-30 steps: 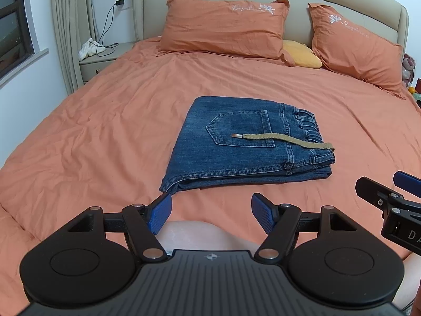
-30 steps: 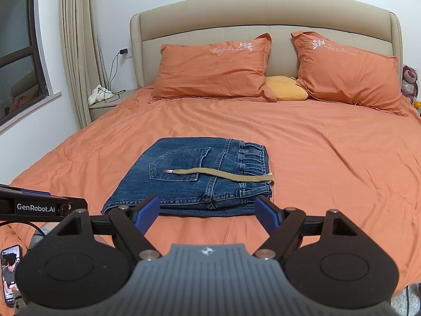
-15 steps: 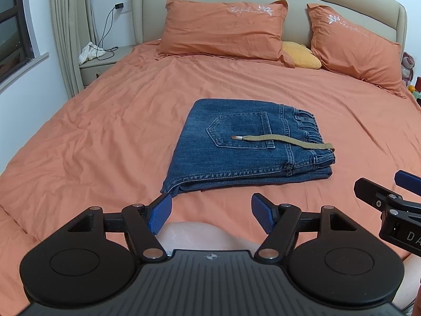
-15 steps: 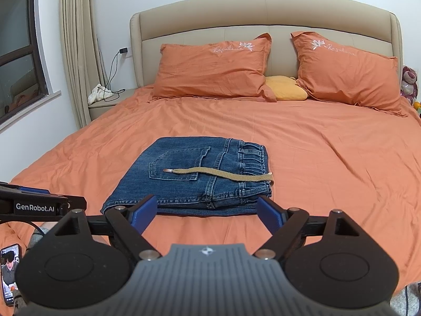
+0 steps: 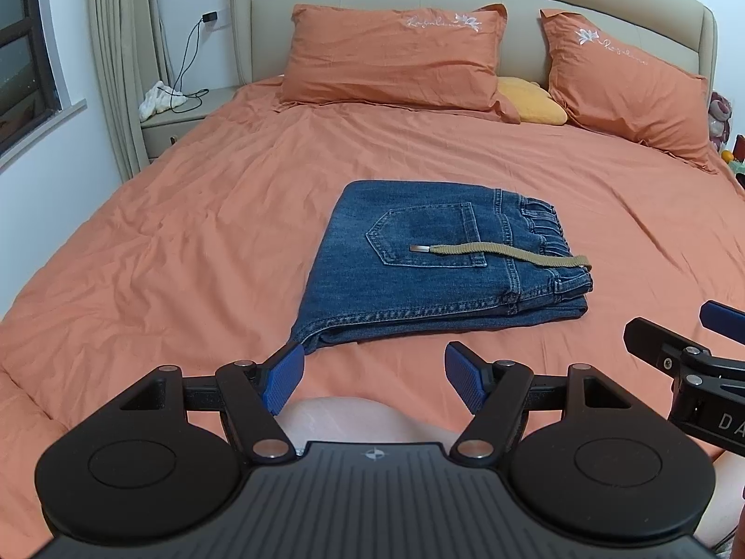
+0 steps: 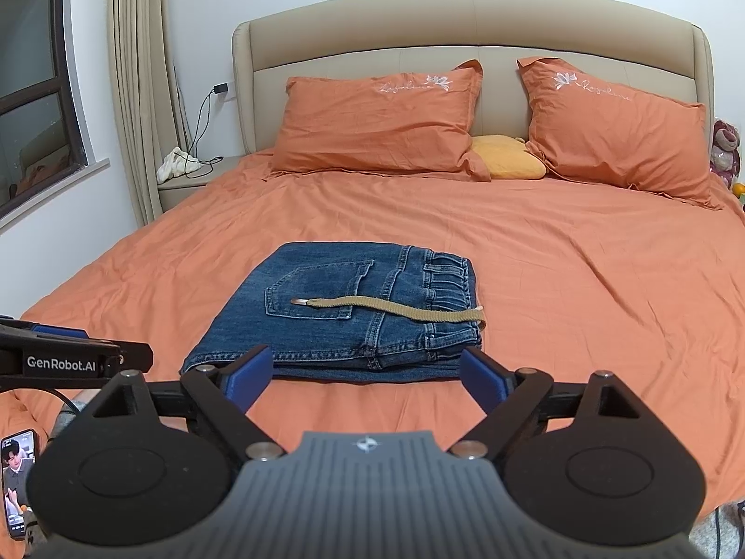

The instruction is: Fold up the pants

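Jeans: folded into a flat packet [image 5: 433, 261] in the middle of the bed [image 5: 186, 242], waistband edge at 3 o'clock, fold edge at 9 o'clock.
Drawstring: tan cord [image 5: 503, 254] lying across the back pocket.
Left gripper: [image 5: 375, 375] jaws wide, nothing between them, just short of the packet's near edge.
Right gripper: [image 6: 363, 375] jaws have just been opening, now wide, holding nothing, near edge just beyond.
Open room: bare sheet at 9, 12 and 3 o'clock of the jeans.
Pillows: [image 6: 377, 126] at 12 o'clock, well apart.
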The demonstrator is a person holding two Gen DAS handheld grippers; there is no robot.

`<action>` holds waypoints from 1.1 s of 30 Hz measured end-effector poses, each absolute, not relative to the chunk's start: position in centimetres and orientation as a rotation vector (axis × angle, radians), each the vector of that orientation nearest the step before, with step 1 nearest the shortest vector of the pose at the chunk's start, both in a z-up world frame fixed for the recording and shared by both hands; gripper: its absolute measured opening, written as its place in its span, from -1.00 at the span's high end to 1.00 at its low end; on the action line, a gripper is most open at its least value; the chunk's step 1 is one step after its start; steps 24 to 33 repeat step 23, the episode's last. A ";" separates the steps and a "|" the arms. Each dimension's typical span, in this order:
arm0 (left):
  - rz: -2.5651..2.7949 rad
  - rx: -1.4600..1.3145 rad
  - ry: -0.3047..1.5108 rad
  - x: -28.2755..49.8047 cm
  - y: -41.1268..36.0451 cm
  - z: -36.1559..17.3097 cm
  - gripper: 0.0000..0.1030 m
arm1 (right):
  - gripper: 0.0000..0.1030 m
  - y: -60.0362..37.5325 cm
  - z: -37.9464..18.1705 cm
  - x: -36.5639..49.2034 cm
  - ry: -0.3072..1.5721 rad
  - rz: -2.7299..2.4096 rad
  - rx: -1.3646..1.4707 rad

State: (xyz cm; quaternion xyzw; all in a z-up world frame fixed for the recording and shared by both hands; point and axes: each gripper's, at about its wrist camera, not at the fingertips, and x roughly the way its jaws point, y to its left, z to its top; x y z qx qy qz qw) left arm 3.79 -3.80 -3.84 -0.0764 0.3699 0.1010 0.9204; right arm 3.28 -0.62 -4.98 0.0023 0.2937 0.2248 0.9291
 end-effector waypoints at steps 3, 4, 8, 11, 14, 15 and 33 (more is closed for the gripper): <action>0.204 -0.147 0.757 3.8 -3.7 -3.7 -0.57 | -0.64 -0.5 -4.9 3.2 0.600 0.459 0.003; 0.204 -0.147 0.756 3.8 -3.7 -3.7 -0.57 | -0.64 -0.5 -4.9 3.2 0.600 0.459 0.003; 0.203 -0.130 0.744 3.7 -3.8 -3.5 -0.57 | -0.67 -0.5 -4.9 3.2 0.600 0.460 0.002; 0.198 -0.118 0.735 3.7 -3.9 -3.4 -0.57 | -0.69 -0.5 -4.9 3.2 0.597 0.461 0.001; 0.197 -0.114 0.728 3.6 -3.8 -3.3 -0.57 | -0.70 -0.5 -4.8 3.1 0.597 0.462 0.002; 0.196 -0.115 0.725 3.6 -3.8 -3.3 -0.57 | -0.70 -0.5 -4.9 3.1 0.597 0.462 0.001; 0.195 -0.115 0.703 3.3 -3.7 -3.0 -0.57 | -0.71 -0.5 -4.8 3.1 0.596 0.463 0.001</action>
